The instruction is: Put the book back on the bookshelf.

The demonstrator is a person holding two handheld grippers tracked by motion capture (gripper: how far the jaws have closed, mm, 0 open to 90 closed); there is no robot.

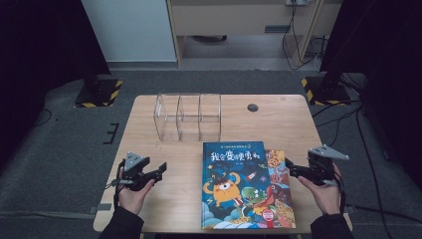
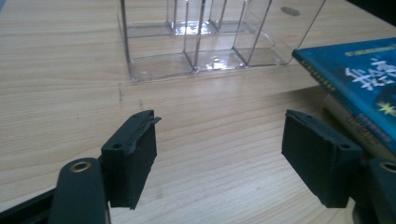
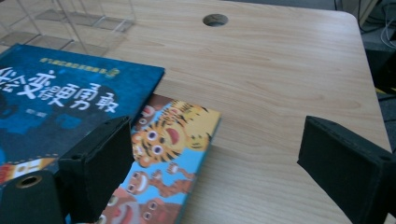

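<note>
Left gripper (image 1: 160, 169): held in the person's left hand (image 1: 133, 191) to the left of the blue book, above bare table; its jaws are spread wide with nothing between them, as the left gripper view shows (image 2: 219, 154).
Left gripper's aim: its jaws point toward the blue book's left edge, and past them, farther up the table, stands the clear divider rack.
Right gripper (image 1: 289, 167): held in the person's right hand (image 1: 326, 191) to the right of the blue book, just beside the tiger book's right edge; its jaws are spread wide and grip nothing (image 3: 210, 177).
Right gripper's near jaw: in the right gripper view it overlaps the tiger book's cover, but I cannot tell whether it touches it.
Blue book (image 1: 233, 185): lies flat, cover up, near the table's front edge, right of centre; it shows a one-eyed orange monster and white characters.
Tiger book (image 1: 279, 189): lies flat under the blue book, sticking out past its right edge; cartoon tigers show on the free strip (image 3: 173, 158).
Clear divider rack (image 1: 188, 117): stands upright just behind the blue book's top left corner, with three open compartments (image 2: 201, 42).
Cable hole (image 1: 253, 107): a dark round hole in the table (image 1: 149, 134) behind the blue book, right of the rack (image 3: 215, 20).
</note>
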